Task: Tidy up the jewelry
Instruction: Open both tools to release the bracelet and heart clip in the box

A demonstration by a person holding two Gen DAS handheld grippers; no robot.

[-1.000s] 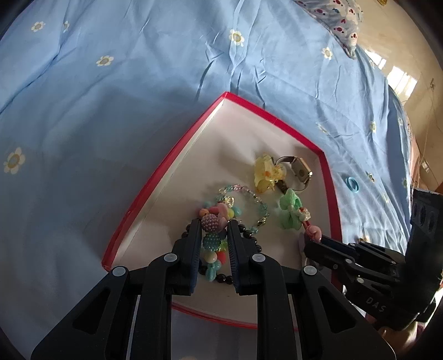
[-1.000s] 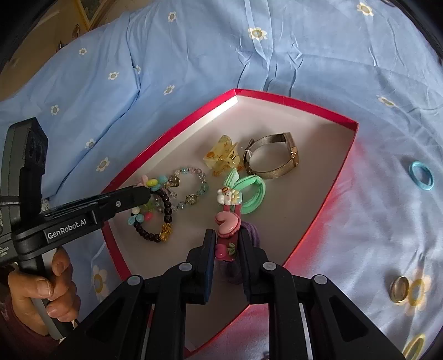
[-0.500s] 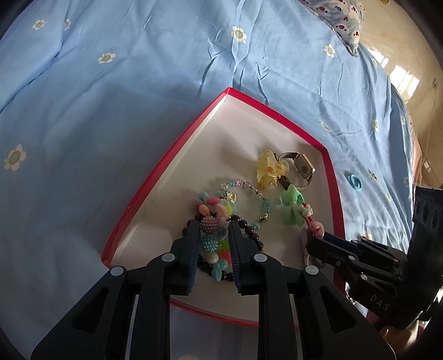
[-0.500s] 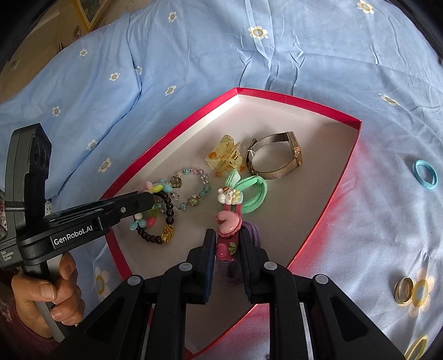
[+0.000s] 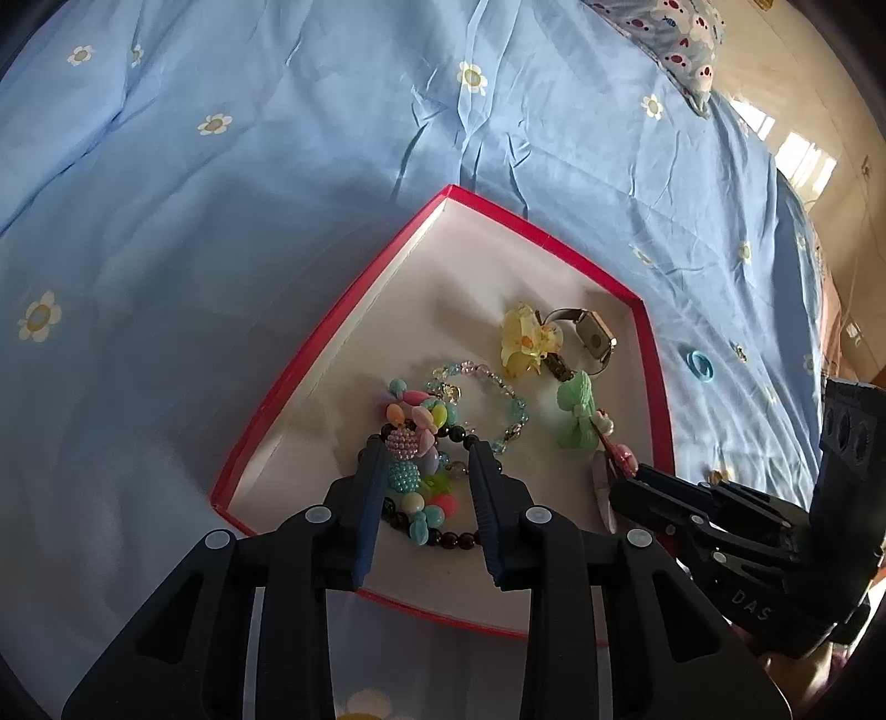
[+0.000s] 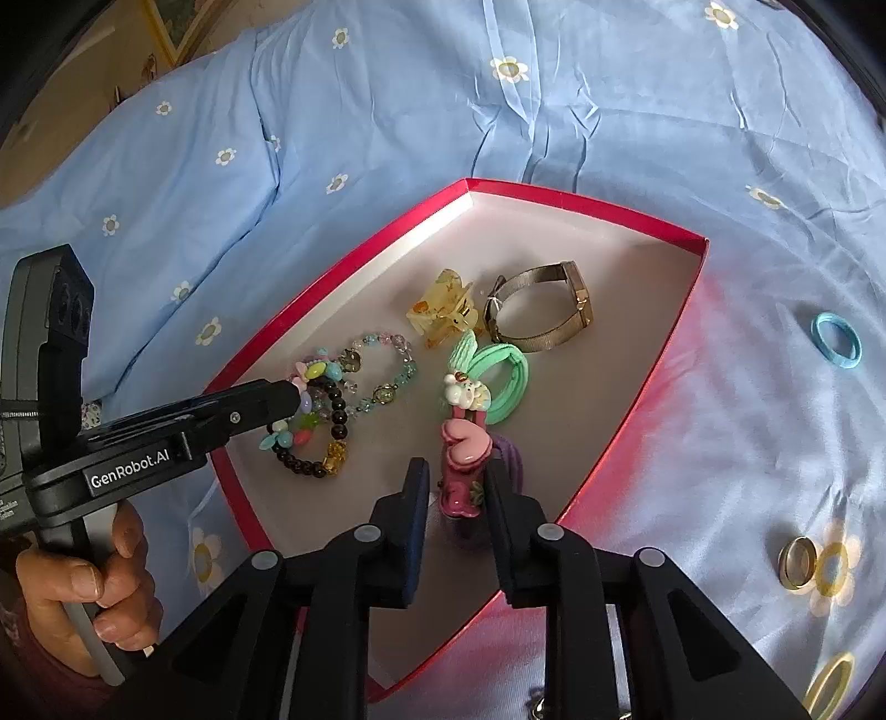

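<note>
A red-rimmed box (image 5: 343, 310) (image 6: 581, 205) lies on the blue bedsheet and holds jewelry. My left gripper (image 5: 425, 450) is open over a colourful bead bracelet (image 5: 412, 443) (image 6: 315, 426), which lies in the box. My right gripper (image 6: 458, 471) is open around a pink and purple hair tie (image 6: 465, 471) resting on the box floor. Also in the box are a clear bead bracelet (image 6: 387, 365), a green hair tie (image 6: 498, 379), a yellow hair claw (image 6: 443, 313) and a metal watch (image 6: 540, 313).
Outside the box on the sheet lie a blue ring (image 6: 836, 346), a gold ring (image 6: 797, 562) and yellow rings (image 6: 830, 565) to the right. A patterned pillow (image 5: 681, 33) lies at the far edge of the bed.
Both grippers have opened. The left let go of the colourful bead bracelet and the right let go of the pink hair tie; both now lie in the box.
</note>
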